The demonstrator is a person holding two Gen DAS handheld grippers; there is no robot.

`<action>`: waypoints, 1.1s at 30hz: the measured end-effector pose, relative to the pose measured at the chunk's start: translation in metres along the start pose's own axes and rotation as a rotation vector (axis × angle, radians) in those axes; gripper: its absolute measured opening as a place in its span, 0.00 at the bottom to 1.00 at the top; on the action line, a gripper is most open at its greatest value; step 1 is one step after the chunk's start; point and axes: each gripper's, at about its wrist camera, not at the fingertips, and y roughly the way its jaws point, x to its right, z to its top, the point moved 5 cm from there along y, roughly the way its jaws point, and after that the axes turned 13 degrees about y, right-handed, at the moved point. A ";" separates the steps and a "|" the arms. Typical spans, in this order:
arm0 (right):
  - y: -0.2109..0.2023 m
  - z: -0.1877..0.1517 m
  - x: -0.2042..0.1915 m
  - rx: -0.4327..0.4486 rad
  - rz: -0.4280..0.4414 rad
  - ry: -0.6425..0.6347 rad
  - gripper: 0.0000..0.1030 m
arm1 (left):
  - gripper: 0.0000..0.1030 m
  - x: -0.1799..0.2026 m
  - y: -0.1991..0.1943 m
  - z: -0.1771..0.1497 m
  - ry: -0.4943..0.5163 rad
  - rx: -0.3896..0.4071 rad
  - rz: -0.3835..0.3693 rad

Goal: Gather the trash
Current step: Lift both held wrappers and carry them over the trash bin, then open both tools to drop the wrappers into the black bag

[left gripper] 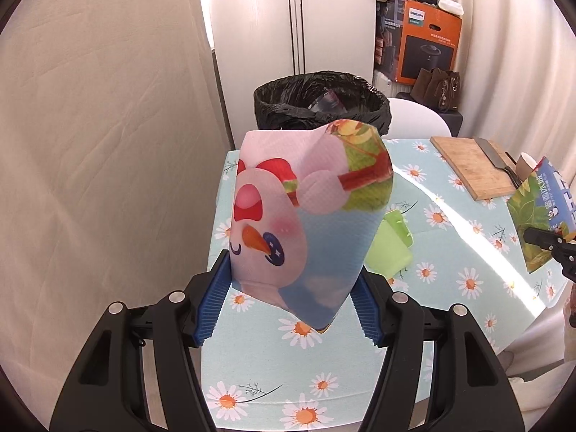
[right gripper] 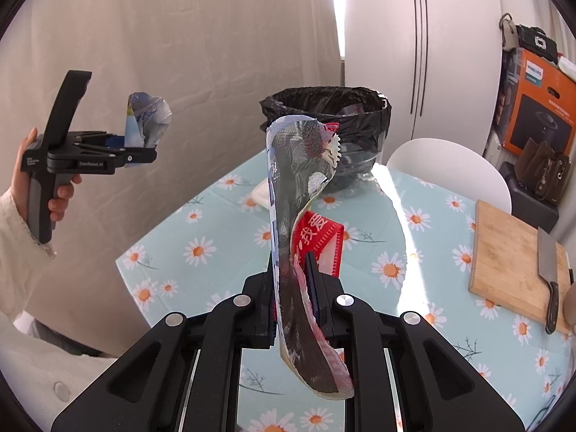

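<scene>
A crumpled snack bag, printed with a cartoon snowman face, is held up in the air between the blue ribbed pads of the left gripper; the pads press on its lower sides, so it is grasped and lifted clear of the table. In the right wrist view the same left gripper is seen from the side, carried by a hand in a white sleeve, with the bag standing up out of it.

A second piece of trash, a long flattened wrapper with a dark silvery inside and a red printed strip, is clamped upright by the nearly closed right gripper. Its top end curls over in front of the bin. In the left wrist view this wrapper is seen at the right edge, with blue and green print on its outer face, and only a small part of the right gripper is visible there.

Beyond both pieces, a trash bin lined with a black bag stands at the far edge of the table, and something transparent, possibly plastic, lies inside it. On the daisy-patterned tablecloth a green plastic item lies behind the snack bag. To the right, a wooden cutting board is placed with a cleaver on it.
</scene>
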 end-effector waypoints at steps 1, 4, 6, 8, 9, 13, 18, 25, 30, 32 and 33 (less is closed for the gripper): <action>-0.001 0.002 0.002 0.004 -0.002 0.004 0.13 | 0.61 0.002 0.000 0.004 0.002 0.007 -0.007; -0.001 0.009 0.006 0.007 -0.007 0.021 0.13 | 0.61 0.005 0.004 0.017 0.017 0.029 -0.029; 0.000 0.017 0.006 0.007 -0.013 0.022 0.13 | 0.61 0.004 0.008 0.025 0.015 0.047 -0.052; 0.001 0.028 0.005 0.011 -0.014 0.023 0.13 | 0.61 0.000 0.013 0.036 0.018 0.069 -0.066; 0.002 0.034 0.005 0.017 -0.022 0.020 0.13 | 0.61 -0.001 0.016 0.042 0.023 0.080 -0.069; 0.008 0.065 0.003 0.049 -0.036 0.023 0.13 | 0.62 -0.010 0.023 0.069 0.030 0.141 -0.105; 0.025 0.109 0.001 0.090 -0.034 0.038 0.13 | 0.62 -0.023 0.038 0.100 0.078 0.175 -0.131; 0.056 0.171 -0.004 0.114 -0.040 0.062 0.13 | 0.62 -0.046 0.063 0.138 0.134 0.215 -0.209; 0.084 0.201 -0.001 0.089 -0.070 0.047 0.13 | 0.62 -0.048 0.095 0.160 0.175 0.206 -0.255; 0.096 0.210 0.000 0.082 -0.075 0.044 0.13 | 0.63 -0.049 0.108 0.166 0.186 0.200 -0.279; 0.103 0.214 0.001 0.078 -0.077 0.044 0.13 | 0.63 -0.050 0.116 0.170 0.190 0.194 -0.290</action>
